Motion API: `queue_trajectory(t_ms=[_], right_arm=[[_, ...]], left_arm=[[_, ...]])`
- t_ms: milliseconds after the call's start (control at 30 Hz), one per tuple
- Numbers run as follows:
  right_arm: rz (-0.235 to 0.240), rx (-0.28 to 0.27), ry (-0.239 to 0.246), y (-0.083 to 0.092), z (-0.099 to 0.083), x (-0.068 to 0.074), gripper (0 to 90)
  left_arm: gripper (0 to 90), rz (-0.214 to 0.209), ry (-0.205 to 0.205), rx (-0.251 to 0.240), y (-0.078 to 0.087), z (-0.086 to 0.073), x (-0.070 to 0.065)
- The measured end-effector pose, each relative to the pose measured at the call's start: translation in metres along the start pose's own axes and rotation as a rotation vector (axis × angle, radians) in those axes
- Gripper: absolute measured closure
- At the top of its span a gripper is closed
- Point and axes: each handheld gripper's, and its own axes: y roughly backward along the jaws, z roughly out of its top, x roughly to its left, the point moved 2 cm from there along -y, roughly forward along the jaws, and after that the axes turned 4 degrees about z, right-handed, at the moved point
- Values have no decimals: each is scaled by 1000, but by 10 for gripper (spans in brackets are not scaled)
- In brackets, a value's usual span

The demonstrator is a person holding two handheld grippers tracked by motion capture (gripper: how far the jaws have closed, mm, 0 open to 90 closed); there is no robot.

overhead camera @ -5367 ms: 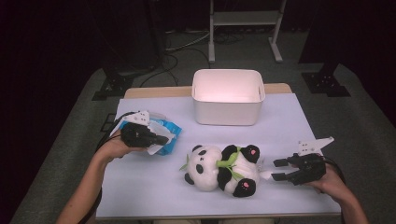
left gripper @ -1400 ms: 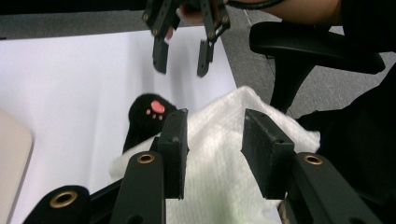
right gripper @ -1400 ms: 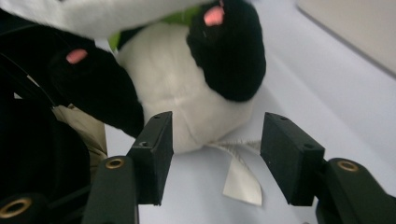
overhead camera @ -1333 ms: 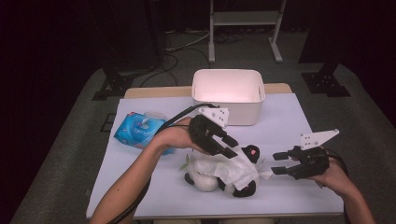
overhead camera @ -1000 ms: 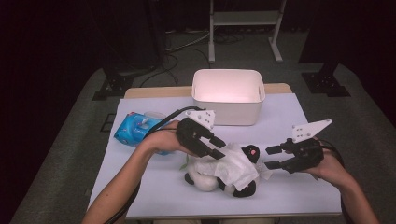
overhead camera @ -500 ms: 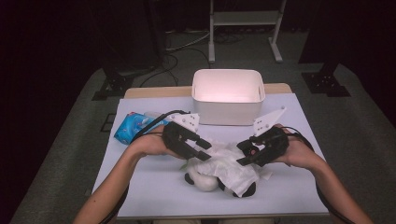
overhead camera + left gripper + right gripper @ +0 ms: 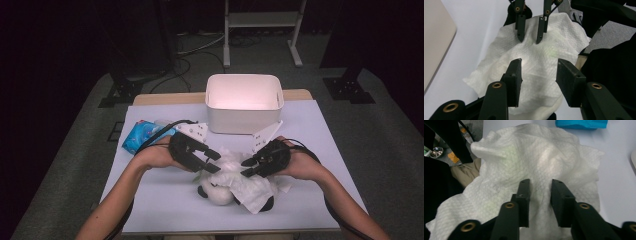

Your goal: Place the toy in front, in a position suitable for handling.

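I am looking down on the pale lilac table top (image 7: 150, 200), where a white textured paper towel (image 7: 245, 182) is lying draped over a black-and-white plush panda toy (image 7: 215, 192) near the front middle. I am holding the left gripper (image 7: 214, 161) over the towel's left part; in the left gripper view its jaws are standing wide apart above the sheet (image 7: 534, 65), gripping nothing. I am holding the right gripper (image 7: 248, 167) over the towel's right part, its tips pointing toward the left one. In the right gripper view its jaws are parted by a narrow gap just above the sheet (image 7: 524, 167), and I cannot tell whether they are touching it. Behind both grippers the white rectangular plastic bin (image 7: 217, 107) is sitting at the far middle of the table, showing nothing inside it. A blue plastic wipes packet (image 7: 140, 136) is lying at the far left, well apart from the bin.
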Motion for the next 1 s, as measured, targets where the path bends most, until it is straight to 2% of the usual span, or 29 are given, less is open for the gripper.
queue_trajectory(t_ms=[33,67,133,167,233,500,600,800,1000], right_arm=[[0,0,0,0,0,0,695],[-2,-2,7,0,-1,1,736],[2,-21,-10,5,-4,1,838],[0,-28,-23,7,-5,2,850],[-3,-26,-17,9,-7,1,863],[-10,-6,-35,22,-21,8,866],[0,12,-49,23,-33,10,863],[19,-16,-68,24,-44,12,864],[28,-8,-75,26,-50,14,865]], left_arm=[[555,0,0,0,0,0,0],[555,2,-2,1,-1,0,1],[542,2,3,1,-2,-1,1],[541,2,3,2,-2,-1,2],[540,1,7,9,-2,-2,3],[487,18,33,20,-4,-12,10],[460,23,49,33,-7,-20,14],[429,29,64,56,-17,-34,19],[384,34,60,81,-23,-42,21]])
